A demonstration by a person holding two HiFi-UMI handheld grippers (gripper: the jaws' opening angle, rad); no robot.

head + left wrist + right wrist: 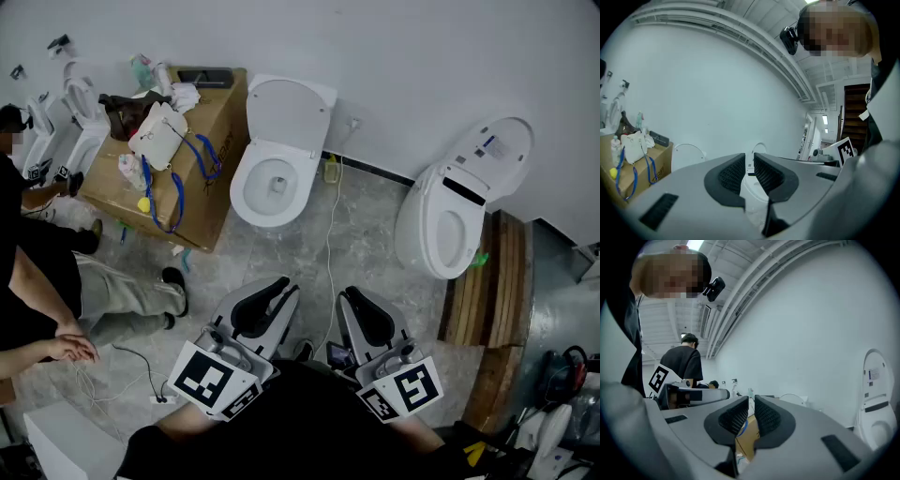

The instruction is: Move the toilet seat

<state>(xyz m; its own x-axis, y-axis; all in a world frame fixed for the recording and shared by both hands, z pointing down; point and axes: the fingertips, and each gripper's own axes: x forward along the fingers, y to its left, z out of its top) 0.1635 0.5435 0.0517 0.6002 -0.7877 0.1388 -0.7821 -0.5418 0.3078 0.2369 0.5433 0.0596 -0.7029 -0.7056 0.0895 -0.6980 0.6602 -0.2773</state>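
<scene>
L gripper [277,287], R gripper [351,296] side by side, approx level; jaws seemingly closed, empty.

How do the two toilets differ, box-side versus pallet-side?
The box-side toilet has a plain lid; the pallet-side toilet has a labelled lid with a dark band at its hinge. In the head view the box-side toilet faces roughly straight down, the pallet-side toilet down-left. Both are white, lids raised.

The head view looks steeply down on the toilet [272,178] from well back; each gripper view (wide-angle, low, level) faces the wall [422,56] behind it, both sharing its raised lid [686,151].
</scene>
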